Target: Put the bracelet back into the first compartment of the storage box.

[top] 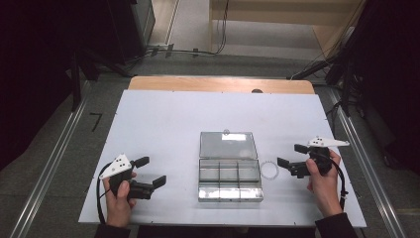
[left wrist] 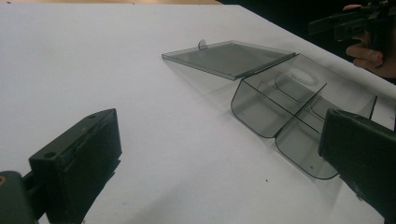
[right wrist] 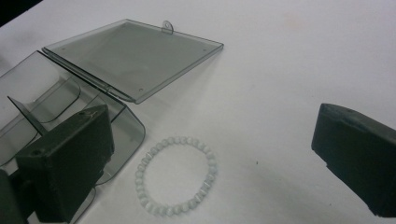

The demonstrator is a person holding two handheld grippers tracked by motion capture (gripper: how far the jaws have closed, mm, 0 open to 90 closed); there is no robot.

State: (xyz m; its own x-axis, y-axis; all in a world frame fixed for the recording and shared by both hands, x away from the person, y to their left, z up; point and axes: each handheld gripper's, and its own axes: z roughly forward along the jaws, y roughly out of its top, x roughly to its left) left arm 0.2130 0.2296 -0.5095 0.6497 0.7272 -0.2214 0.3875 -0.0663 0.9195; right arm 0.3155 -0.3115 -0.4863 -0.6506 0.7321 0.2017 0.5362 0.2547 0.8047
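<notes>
At the near edge of the white worktop (top: 163, 119) the person's two hands come in from below; the left hand (top: 119, 201) holds the left gripper (top: 150, 172) at the near left, its jaws spread wide with nothing between them, pointing toward the middle of the worktop; the right hand (top: 324, 181) holds the right gripper (top: 292, 154) at the right, its jaws likewise wide apart and empty, pointing leftward.

Between the two grippers, near the middle of the worktop, lies a clear smoky plastic box (top: 229, 179) with inner dividers forming several compartments; in the left gripper view the compartments that can be seen look empty; just beside the box on its right, apart from it, a pale beaded bracelet (top: 270, 169) lies flat on the worktop as a closed ring; in the right gripper view the bracelet (right wrist: 176, 175) sits between the two black jaws, closer to the left one, not touched by either.

Farther off, the box's lid (top: 228, 145) lies open, hinged along the far side of the box and flat on the worktop, a small tab at its far edge; beyond the white surface a strip of wooden tabletop (top: 220, 84) shows, and past that the floor with cables (top: 193, 51).
</notes>
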